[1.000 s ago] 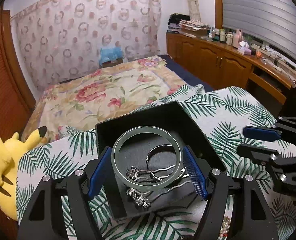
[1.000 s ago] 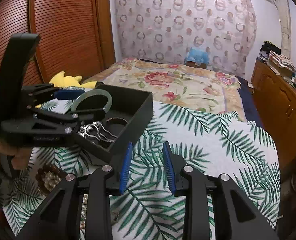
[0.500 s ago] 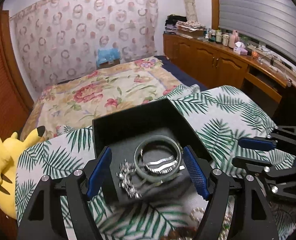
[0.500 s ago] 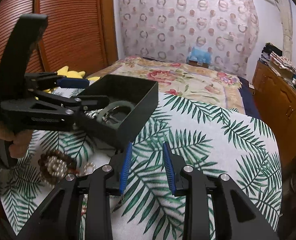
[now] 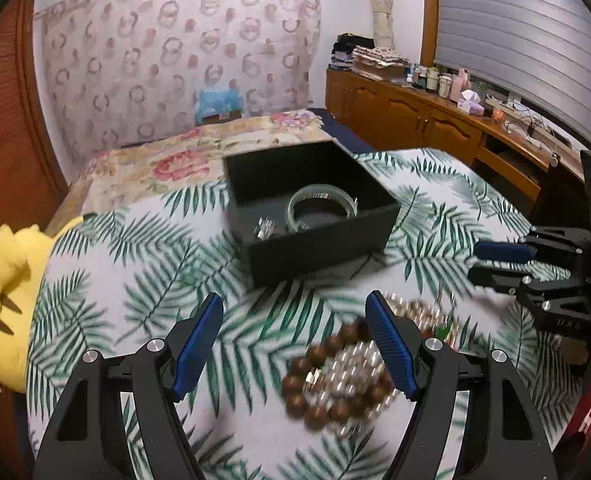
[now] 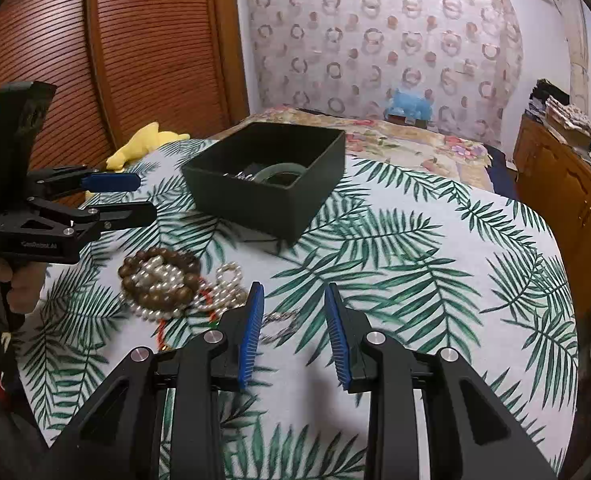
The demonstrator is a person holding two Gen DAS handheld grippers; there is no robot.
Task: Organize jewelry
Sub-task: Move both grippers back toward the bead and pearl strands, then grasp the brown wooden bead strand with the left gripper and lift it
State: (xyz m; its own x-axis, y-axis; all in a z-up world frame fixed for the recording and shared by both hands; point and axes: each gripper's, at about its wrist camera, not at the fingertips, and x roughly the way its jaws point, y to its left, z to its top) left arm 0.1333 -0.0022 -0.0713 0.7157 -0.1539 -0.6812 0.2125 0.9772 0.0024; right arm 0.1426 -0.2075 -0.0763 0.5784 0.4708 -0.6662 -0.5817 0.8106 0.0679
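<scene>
Green bangle [image 5: 320, 205] lay inside black box [image 5: 327, 248]. Left gripper [image 5: 293, 340] fingers spread above bead pile [image 5: 335, 376]; right gripper [image 6: 293, 332] fingers spread, empty.

L gripper [image 5: 293, 344] let go of pale green jade bangle [image 5: 321, 205], now lying in black square box [image 5: 327, 240] w/ silver pieces; jaws wide, pulled back above brown wooden bead bracelet [image 5: 335, 380].
</scene>
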